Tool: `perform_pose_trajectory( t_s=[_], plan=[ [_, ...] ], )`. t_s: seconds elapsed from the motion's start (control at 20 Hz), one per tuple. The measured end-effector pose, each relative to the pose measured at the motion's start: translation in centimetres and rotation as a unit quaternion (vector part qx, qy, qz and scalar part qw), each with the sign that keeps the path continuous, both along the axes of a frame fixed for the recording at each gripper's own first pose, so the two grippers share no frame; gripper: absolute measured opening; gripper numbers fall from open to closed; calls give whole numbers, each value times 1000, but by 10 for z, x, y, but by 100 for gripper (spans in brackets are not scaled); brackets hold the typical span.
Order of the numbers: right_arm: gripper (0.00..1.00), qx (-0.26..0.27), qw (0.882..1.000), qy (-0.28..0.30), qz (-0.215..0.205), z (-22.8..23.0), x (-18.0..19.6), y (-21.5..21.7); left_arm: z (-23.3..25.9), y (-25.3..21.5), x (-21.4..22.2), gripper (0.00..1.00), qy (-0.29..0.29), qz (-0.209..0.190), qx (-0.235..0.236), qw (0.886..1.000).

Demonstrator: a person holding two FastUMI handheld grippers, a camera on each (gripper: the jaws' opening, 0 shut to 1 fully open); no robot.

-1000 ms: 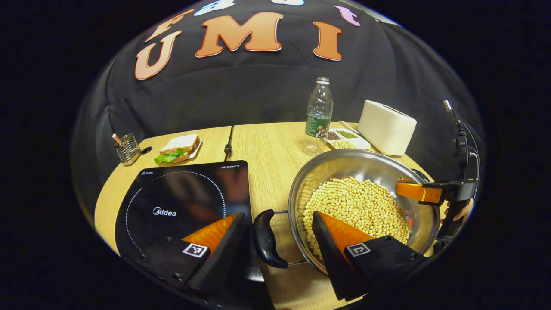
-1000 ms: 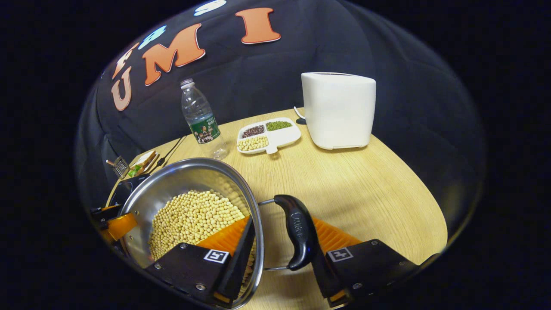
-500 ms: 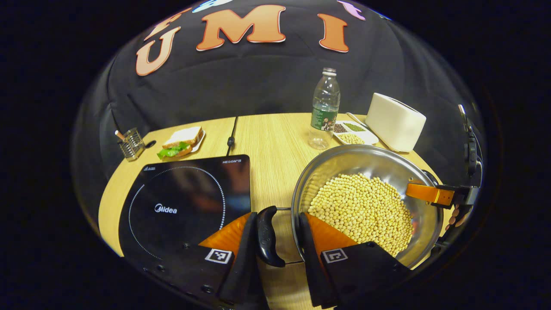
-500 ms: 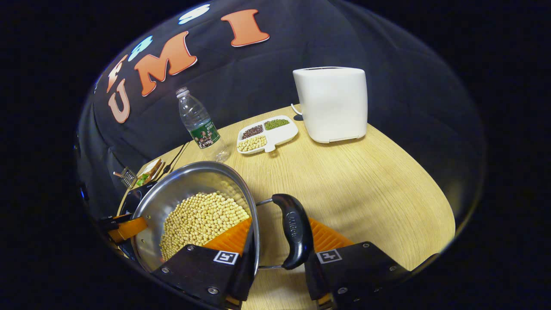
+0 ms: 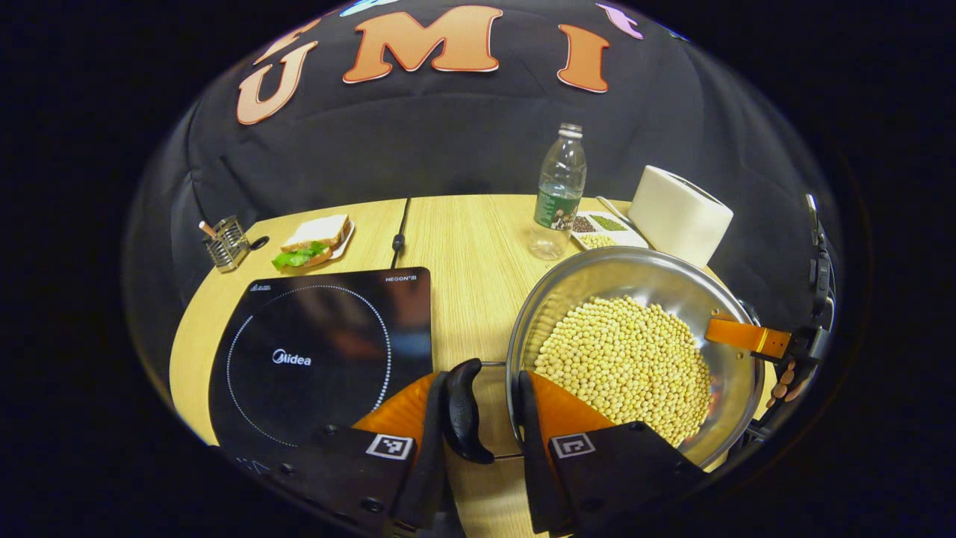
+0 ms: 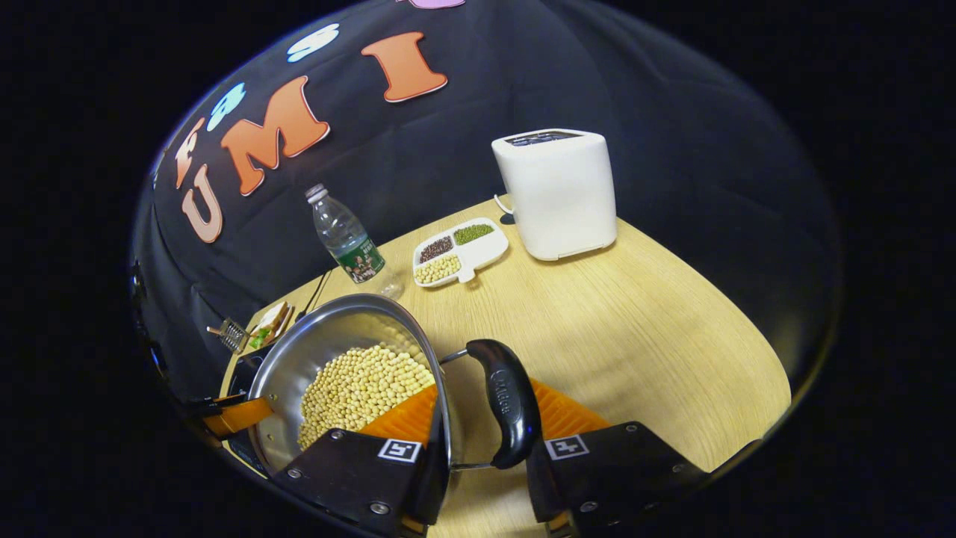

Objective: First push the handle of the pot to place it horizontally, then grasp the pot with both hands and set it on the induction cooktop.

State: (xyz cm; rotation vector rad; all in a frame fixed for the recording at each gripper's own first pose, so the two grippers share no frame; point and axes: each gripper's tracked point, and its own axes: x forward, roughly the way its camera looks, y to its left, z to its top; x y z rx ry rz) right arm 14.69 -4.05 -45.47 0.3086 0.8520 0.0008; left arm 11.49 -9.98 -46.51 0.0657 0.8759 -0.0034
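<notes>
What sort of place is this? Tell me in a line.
Likely a mock kitchen staged in a booth: an induction cooktop, a pot of beans and a white toaster share a wooden table.

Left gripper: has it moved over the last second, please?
Yes: the left gripper closed inward; its finger left the cooktop and now flanks the pot handle.

Both views are evenly lit from overhead and sharp throughout. Straight lines are bent strongly toward the edges by the fisheye lens. Glare is seen on the steel pot point(image 5: 635, 276) and soft reflections on the glossy cooktop point(image 5: 321, 351). Faint shadows are cast on the surface point(image 6: 635, 336).
</notes>
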Motion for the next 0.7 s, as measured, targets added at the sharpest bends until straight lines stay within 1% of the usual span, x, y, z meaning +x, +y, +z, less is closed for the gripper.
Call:
perform_pose_trajectory(
  t_s=[0.05, 0.1, 0.15, 0.2, 0.25, 0.3, 0.35, 0.45, 0.55, 0.6, 0.65, 0.7],
  plan=[
    [46, 1, 1000, -3, -1, 8, -1, 1, 7, 1, -1, 53, -1, -1, -1, 1000],
    [46, 1, 1000, -5, -2, 14, -2, 3, 15, 2, -1, 50, -2, -1, -3, 1000],
    [46, 0, 1000, -10, -2, 21, -1, 6, 22, 3, -3, 50, -1, 1, -5, 1000],
    [41, -1, 1000, -13, -2, 29, -3, 9, 29, 5, -4, 50, 1, 2, -7, 1000],
    [46, -3, 1000, -16, 0, 35, -3, 13, 36, 8, -5, 50, 1, 2, -10, 1000],
    [46, -3, 1000, -21, 0, 43, -2, 17, 43, 11, -6, 53, -1, 2, -12, 1000],
    [46, -4, 1000, -25, 1, 51, -2, 21, 50, 14, -6, 50, -6, 3, -13, 1000],
    [46, -4, 999, -34, 3, 66, -3, 29, 63, 22, -9, 57, -11, 6, -17, 1000],
    [46, -5, 999, -40, 6, 80, -4, 39, 75, 30, -14, 53, -10, 8, -21, 1000],
    [46, -5, 999, -43, 8, 87, -5, 44, 82, 35, -17, 57, -9, 10, -20, 1000],
    [46, -4, 999, -46, 10, 94, -6, 49, 90, 40, -18, 53, -14, 11, -21, 1000],
    [46, -2, 999, -50, 11, 100, -8, 55, 98, 45, -17, 53, -21, 12, -19, 1000]
  ],
)
